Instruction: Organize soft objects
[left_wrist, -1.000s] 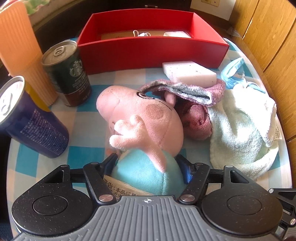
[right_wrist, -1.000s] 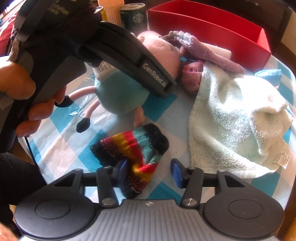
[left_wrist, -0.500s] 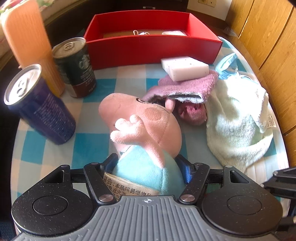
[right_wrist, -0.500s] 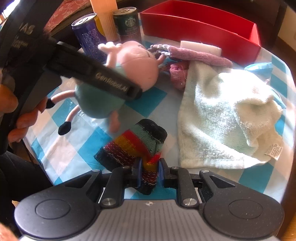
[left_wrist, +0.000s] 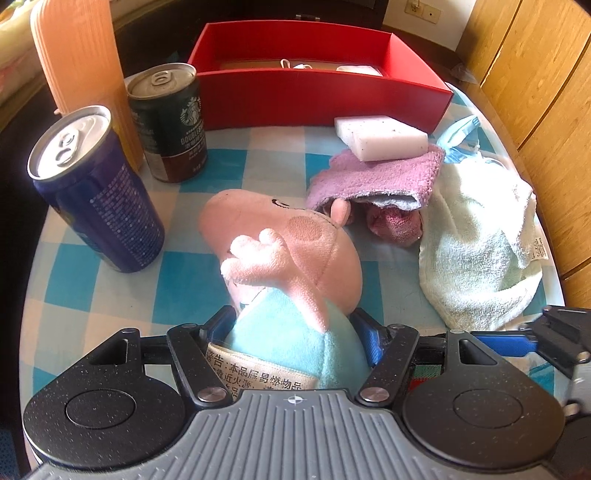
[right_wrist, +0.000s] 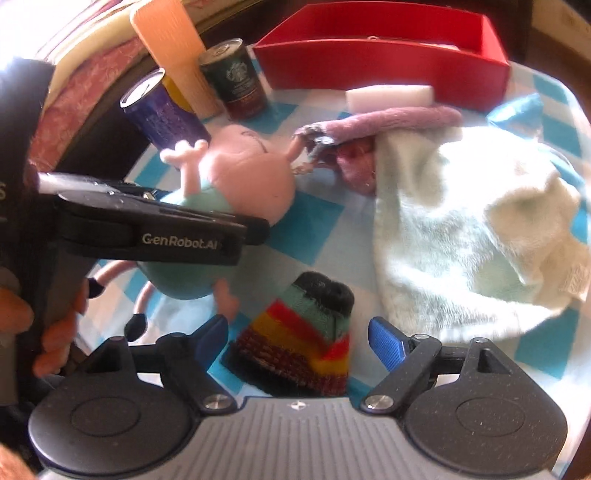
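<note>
My left gripper (left_wrist: 293, 325) is shut on the pig plush (left_wrist: 280, 236), its blue pads pressing the teal body on both sides. In the right wrist view the pig plush (right_wrist: 251, 173) hangs above the checked tablecloth (right_wrist: 314, 218) with its legs dangling. The jaws of my right gripper (right_wrist: 297, 332) are opening. The striped sock (right_wrist: 295, 343) lies on the cloth between them, and neither pad touches it. A red box (left_wrist: 317, 92) stands at the far end of the table.
A white sponge (left_wrist: 380, 136) rests on a purple cloth (left_wrist: 388, 177), which covers a dark pink knit (left_wrist: 395, 225). A pale green towel (left_wrist: 480, 251) lies right, a blue mask (left_wrist: 461, 136) beyond. A blue can (left_wrist: 96, 192), a Starbucks can (left_wrist: 166, 122) and an orange ribbed cylinder (left_wrist: 81, 55) stand left.
My right gripper closed on the striped sock, then spread its jaws apart again, and the sock stays on the cloth. My left gripper has drawn back a little with the pig plush held.
</note>
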